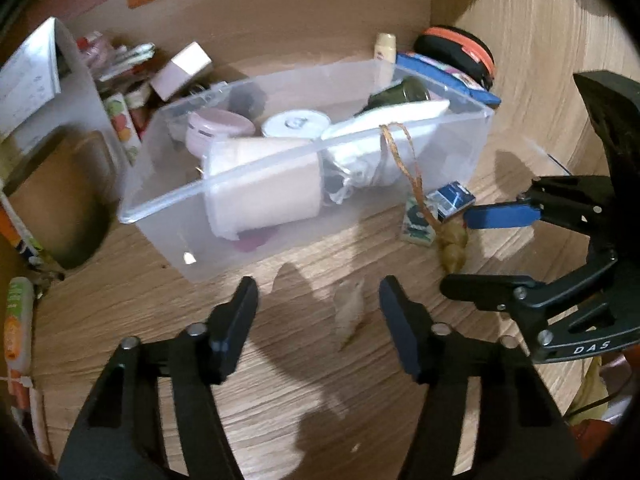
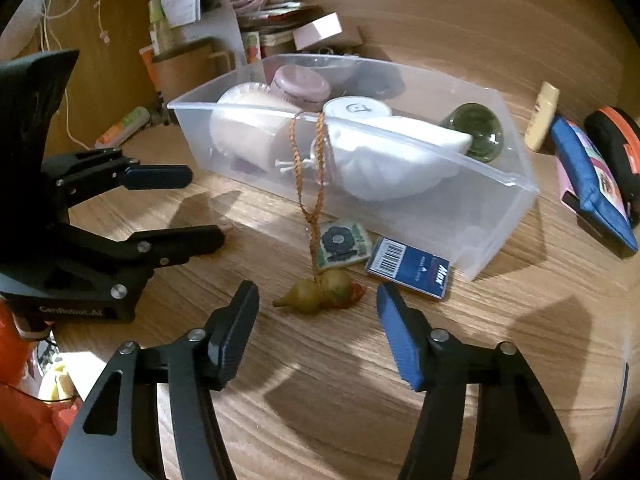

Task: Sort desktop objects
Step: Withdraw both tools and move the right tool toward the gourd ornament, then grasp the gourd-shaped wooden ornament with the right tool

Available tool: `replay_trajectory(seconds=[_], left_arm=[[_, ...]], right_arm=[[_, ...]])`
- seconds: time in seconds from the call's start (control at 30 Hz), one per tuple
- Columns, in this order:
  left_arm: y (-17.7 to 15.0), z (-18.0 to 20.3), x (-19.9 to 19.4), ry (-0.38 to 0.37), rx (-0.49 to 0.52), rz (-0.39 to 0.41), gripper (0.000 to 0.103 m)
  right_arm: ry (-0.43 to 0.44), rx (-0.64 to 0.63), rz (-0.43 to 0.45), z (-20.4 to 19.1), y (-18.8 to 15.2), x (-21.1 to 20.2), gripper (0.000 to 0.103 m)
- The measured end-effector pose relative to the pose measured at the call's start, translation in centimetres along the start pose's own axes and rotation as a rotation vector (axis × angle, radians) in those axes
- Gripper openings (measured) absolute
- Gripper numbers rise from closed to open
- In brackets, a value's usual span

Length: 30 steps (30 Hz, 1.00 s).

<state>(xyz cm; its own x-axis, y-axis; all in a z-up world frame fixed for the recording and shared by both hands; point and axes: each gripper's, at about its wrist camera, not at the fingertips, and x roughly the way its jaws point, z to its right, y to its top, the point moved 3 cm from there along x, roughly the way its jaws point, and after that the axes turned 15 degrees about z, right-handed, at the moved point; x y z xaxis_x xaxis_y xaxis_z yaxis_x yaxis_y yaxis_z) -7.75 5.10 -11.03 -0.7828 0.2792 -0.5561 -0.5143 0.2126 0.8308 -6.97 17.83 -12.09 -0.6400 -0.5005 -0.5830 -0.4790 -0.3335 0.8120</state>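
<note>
A clear plastic bin (image 1: 160, 208) (image 2: 516, 216) stands on the wooden desk and holds a white roll, a pink round case, a white tin, a green glass ball and white cloth. A small gourd charm (image 2: 320, 292) (image 1: 454, 246) lies on the desk in front of the bin; its orange cord (image 2: 316, 168) hangs over the bin's rim. A green square tile (image 2: 342, 244) and a blue Max box (image 2: 408, 268) lie beside it. My right gripper (image 2: 318, 320) is open just short of the gourd. My left gripper (image 1: 318, 316) is open and empty over bare desk.
A blue pouch (image 2: 592, 184), a black-and-orange case (image 2: 618, 148) and a cream tube (image 2: 542, 116) lie right of the bin. A brown box (image 1: 60, 196), papers, packets and a pink box (image 1: 186, 70) crowd the left back corner. An orange tube (image 1: 18, 320) lies at the left edge.
</note>
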Motion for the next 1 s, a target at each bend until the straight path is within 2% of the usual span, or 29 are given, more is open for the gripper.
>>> replay_trajectory(seconds=[0.1,0.27,0.37,0.43,0.63,1.0], left_arm=[[-0.3,-0.3,1.0,-0.013,-0.021,-0.055,0.052],[-0.4,-0.6,0.9,-0.008,-0.042,-0.054,0.049],[-0.5,-0.1,0.7,-0.01,-0.023,-0.053,0.041],[-0.6,0.3,0.5,-0.02,-0.008,-0.05,0.032],[-0.7,0.2,0.4,-0.02,-0.01,-0.049,0.021],[-0.1,-1.0,-1.4,-0.002,-0.074,0.011,0.02]], right_arm=[[0.011,-0.009,-0.016,-0.1,-0.1,0.4,0.052],[0.022,-0.012,-0.008,0.0,0.0,0.7,0.048],[0.033,-0.016,-0.005,0.0,0.0,0.8,0.04],[0.035,-0.024,-0.004,-0.1,0.0,0.8,0.039],[0.038,-0.02,0.015,-0.2,-0.2,0.3,0.039],[0.031,-0.016,0.128,-0.4,2.1,-3.1,0.039]])
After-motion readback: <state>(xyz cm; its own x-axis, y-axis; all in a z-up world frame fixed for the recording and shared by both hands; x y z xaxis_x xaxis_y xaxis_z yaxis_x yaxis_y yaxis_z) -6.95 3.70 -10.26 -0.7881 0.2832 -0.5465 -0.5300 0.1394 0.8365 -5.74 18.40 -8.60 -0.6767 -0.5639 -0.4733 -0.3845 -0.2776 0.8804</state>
